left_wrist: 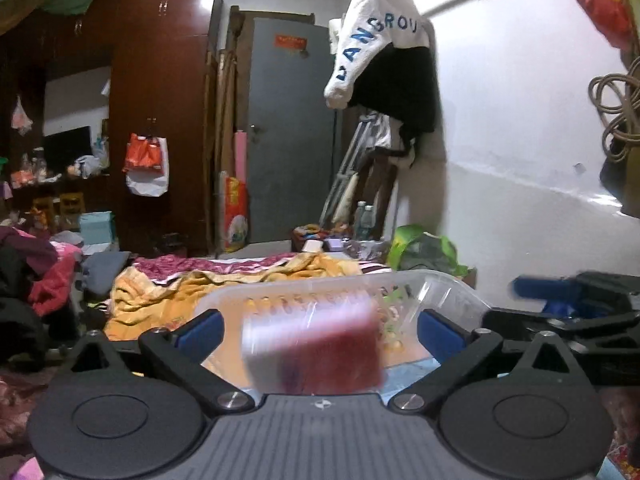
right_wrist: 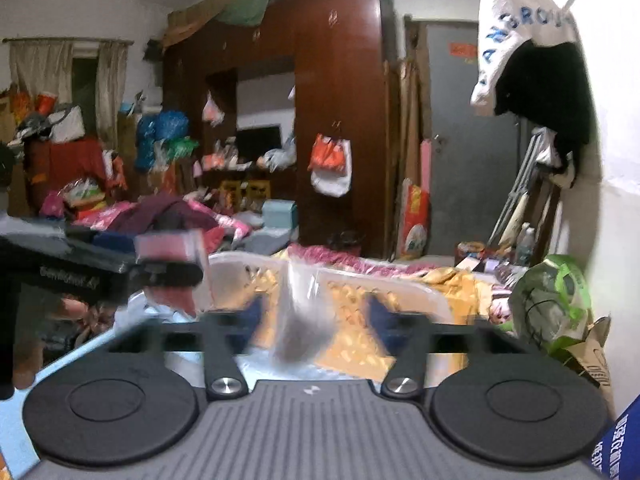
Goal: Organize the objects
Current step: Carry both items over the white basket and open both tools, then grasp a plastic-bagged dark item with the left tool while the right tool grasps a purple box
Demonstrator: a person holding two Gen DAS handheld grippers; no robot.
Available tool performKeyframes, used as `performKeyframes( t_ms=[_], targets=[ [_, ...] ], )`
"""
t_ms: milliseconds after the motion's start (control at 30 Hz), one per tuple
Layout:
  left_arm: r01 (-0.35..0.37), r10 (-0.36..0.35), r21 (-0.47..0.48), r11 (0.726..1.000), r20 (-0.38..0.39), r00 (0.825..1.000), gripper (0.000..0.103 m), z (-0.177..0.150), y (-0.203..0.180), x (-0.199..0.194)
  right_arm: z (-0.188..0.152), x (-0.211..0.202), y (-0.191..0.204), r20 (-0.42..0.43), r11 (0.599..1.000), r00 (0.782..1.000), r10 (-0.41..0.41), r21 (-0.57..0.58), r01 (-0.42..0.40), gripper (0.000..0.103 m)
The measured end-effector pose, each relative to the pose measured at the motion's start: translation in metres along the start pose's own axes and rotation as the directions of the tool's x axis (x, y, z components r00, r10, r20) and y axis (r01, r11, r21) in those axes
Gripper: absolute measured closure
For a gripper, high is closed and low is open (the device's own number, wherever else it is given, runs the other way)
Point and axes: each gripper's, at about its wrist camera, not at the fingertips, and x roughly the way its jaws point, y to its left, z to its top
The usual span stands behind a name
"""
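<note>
A blurred red and white packet (left_wrist: 316, 348) is between the spread fingers of my left gripper (left_wrist: 320, 330), touching neither pad, just before a clear plastic basket (left_wrist: 448, 292). In the right wrist view the same packet (right_wrist: 172, 246) shows at the left gripper's tip at far left. My right gripper (right_wrist: 314, 310) is open, with a blurred clear plastic bag with something dark inside (right_wrist: 302, 320) between its fingers, touching neither. The basket (right_wrist: 416, 286) lies just beyond it.
A bed with an orange blanket (left_wrist: 168, 288) lies under the basket. A green bag (right_wrist: 556, 304) sits right of it, by the white wall. Clothes pile up at left (left_wrist: 44, 268). A brown wardrobe (left_wrist: 160, 120) and grey door (left_wrist: 288, 128) stand behind.
</note>
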Motion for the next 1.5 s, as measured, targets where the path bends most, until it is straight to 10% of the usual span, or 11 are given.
performKeyframes(
  t_ms=[367,500,800,1200,1333,1500],
  targets=[
    [-0.041,0.049,-0.056,0.998,0.141,0.989,0.0,-0.109,0.024,-0.119,-0.124,-0.111,-0.023,-0.022,0.994,0.999,-0.024,0.108,0.026,0.0],
    [-0.026,0.037,-0.094,0.995,0.12,0.992,0.0,-0.147,0.022,-0.133,-0.146,-0.11,-0.032,-0.064,0.981,0.998,-0.018,0.192,0.03,0.023],
    [-0.035,0.042,-0.064,0.997,0.101,0.994,0.005,-0.157,0.021,-0.126,-0.122,-0.107,-0.005,0.058,0.99,0.997,0.05,0.132,-0.057,0.034],
    [-0.04,0.042,-0.029,0.999,0.092,0.995,0.009,-0.175,0.011,-0.129,-0.092,-0.061,0.053,-0.01,0.997,0.998,0.061,-0.045,-0.061,0.037],
    [-0.034,0.031,0.023,0.999,0.099,0.995,0.01,-0.169,-0.008,-0.119,-0.095,-0.057,0.056,-0.023,0.997,0.998,0.054,-0.054,-0.055,0.056],
    [-0.056,0.053,0.044,0.997,0.068,0.996,0.029,-0.164,-0.017,-0.103,-0.094,-0.06,0.054,-0.018,0.997,0.998,0.054,-0.056,-0.055,0.06]
  ],
)
